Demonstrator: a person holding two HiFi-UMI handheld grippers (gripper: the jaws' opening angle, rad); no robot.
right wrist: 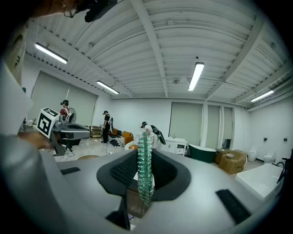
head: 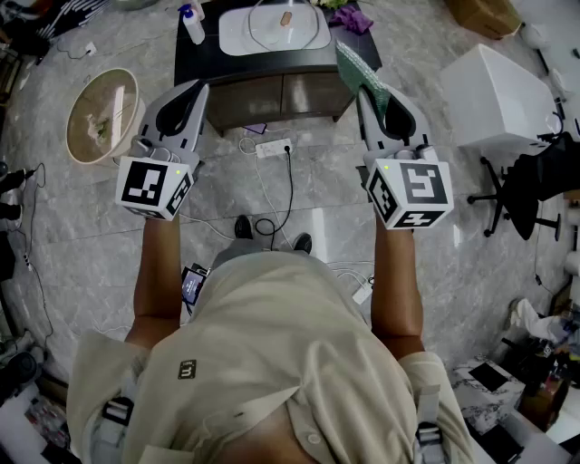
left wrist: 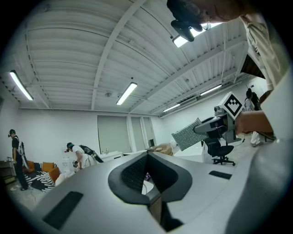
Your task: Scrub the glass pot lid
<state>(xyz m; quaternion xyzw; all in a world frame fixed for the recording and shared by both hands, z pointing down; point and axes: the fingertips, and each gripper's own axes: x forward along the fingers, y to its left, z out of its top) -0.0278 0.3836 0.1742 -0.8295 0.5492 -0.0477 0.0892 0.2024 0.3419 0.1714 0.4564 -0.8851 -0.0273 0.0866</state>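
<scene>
Marble floor (head: 82,236), cabinet (head: 272,95), cables (head: 269,195); green pad (right wrist: 144,167) gripped.

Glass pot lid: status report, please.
Left gripper shut, empty. Right gripper shut on green scrub pad. Glass pot lid in white basin, untouched. Nothing in the way.

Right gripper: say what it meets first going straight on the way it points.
Probably nothing near. The right gripper, shut on the green scrub pad, points roughly level across the room; the white sink seems to lie below that line, though depth is unclear.
</scene>
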